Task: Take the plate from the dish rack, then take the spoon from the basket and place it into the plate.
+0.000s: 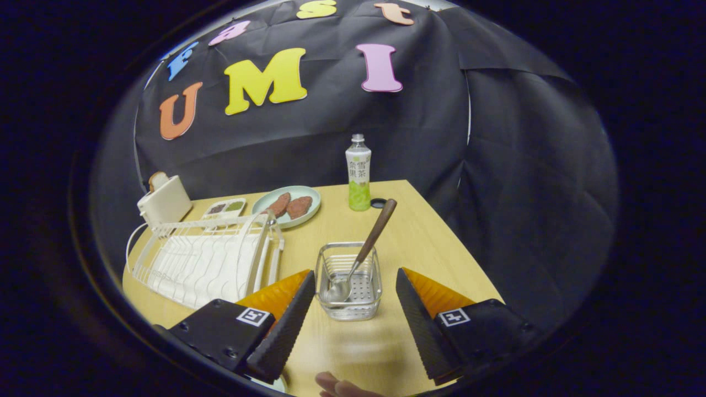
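The gripper (350, 309) hovers over a pale wooden table (419, 242) with its two ridged, wedge-shaped fingers spread wide and gripping nothing. Between the fingertips, slightly ahead of them, stands the basket (349, 281): a small, square, clear container with ribbed walls and a perforated floor. The spoon (361, 256) leans inside it, its shiny metal bowl resting on the basket floor near the left finger, its slim metal neck rising into a dark brown wooden handle that tilts away to the right, beyond the basket's rim.

Ahead and to the left of the left finger sits the dish rack (207, 259), a white wire frame with curved ribs over a white tray. Beyond the rack are a cream toaster (164, 201) holding a slice of bread, a small white divided dish (225, 208), and a round, pale green plate (287, 207) carrying two reddish-brown oval pieces. Farther ahead, past the spoon's handle, a clear plastic bottle (358, 173) with greenish drink stands upright, a small dark cap (378, 203) just beside it. A fingertip (336, 386) shows behind the fingers, with a pale curved rim (273, 383) under the left one.
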A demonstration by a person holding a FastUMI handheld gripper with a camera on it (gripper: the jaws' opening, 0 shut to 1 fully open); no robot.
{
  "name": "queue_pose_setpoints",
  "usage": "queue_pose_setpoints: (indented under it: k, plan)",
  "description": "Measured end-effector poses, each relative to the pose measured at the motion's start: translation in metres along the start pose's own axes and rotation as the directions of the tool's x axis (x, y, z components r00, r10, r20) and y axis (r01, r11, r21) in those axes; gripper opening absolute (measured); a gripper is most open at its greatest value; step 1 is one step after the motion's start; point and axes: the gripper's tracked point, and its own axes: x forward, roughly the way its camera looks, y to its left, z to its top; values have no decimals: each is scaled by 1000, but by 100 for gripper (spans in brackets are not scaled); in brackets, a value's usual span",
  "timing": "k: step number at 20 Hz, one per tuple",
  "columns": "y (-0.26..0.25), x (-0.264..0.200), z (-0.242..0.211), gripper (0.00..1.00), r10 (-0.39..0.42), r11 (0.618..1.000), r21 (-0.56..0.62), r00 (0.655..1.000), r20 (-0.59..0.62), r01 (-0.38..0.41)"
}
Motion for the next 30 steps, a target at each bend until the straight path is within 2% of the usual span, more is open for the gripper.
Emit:
queue_pose_setpoints:
  k: [3, 7, 9, 11, 12, 15, 16, 17, 18, 23, 30]
  plan:
    - [-8, 32, 18, 95, 9, 1000, -17, 1000, 23, -9]
    - [-17, 70, 24, 94, 0, 1000, -19, 1000, -7, 0]
    - [-10, 81, 25, 92, 52, 998, 38, 999, -15, -52]
    - [-8, 87, 28, 82, 85, 995, 50, 996, 14, -86]
    - [-5, 88, 27, 68, 102, 993, 55, 995, 22, -103]
    - [-3, 80, 36, 41, 113, 988, 93, 991, 77, -120]
    - [-1, 75, 37, 26, 115, 987, 102, 990, 85, -124]
    - [-10, 72, 37, 21, 64, 994, 81, 993, 99, -72]
    - [-9, 65, 40, 16, 75, 994, 68, 990, 118, -83]
    - [0, 31, 56, 13, 45, 999, 18, 974, 220, -50]
    - [23, -60, 79, 13, 66, 998, -14, 929, 364, -65]
